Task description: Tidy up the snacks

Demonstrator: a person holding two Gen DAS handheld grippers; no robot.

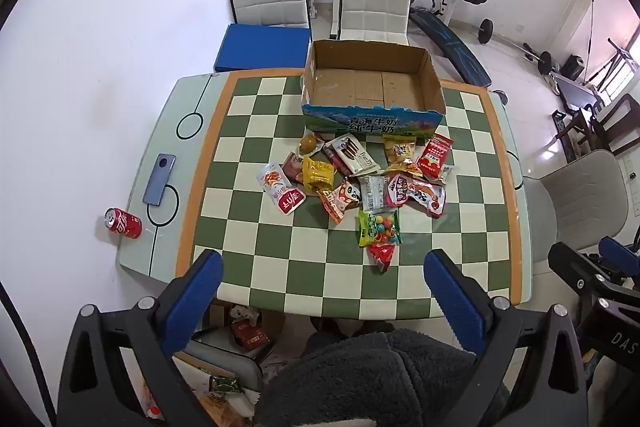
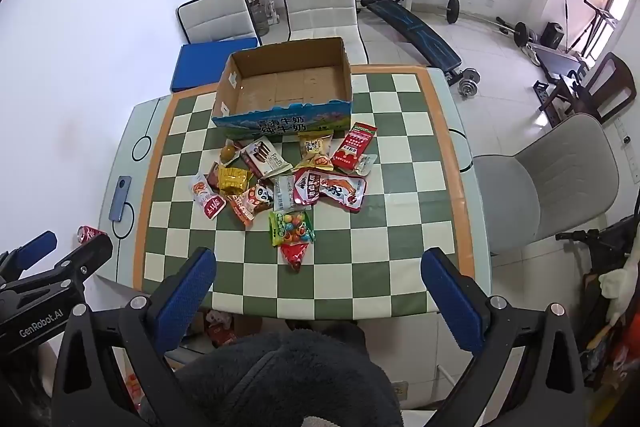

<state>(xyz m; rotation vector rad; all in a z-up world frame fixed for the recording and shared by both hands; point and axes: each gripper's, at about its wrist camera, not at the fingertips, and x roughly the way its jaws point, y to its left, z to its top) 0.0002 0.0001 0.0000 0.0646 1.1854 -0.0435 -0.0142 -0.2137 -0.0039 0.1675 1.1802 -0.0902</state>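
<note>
One open cardboard box [image 1: 372, 83] sits at the far side of the checkered desk [image 1: 256, 279], long axis running left to right, printed blue face toward the cameras, nothing visible inside. Just in front of it lies a loose pile of snack packets [image 1: 360, 179], roughly fifteen; overlap prevents an exact count. The green candy bag [image 1: 378, 229] lies nearest the person, long axis roughly front to back, touching a red triangular packet [image 1: 382, 255] whose tip points toward the person. One phone [image 1: 159, 179] and one red can [image 1: 123, 223] lie at the desk's left edge. Left gripper [image 1: 324, 291] and right gripper [image 2: 318, 287] hover above the near desk edge, jaws spread wide, holding nothing.
</note>
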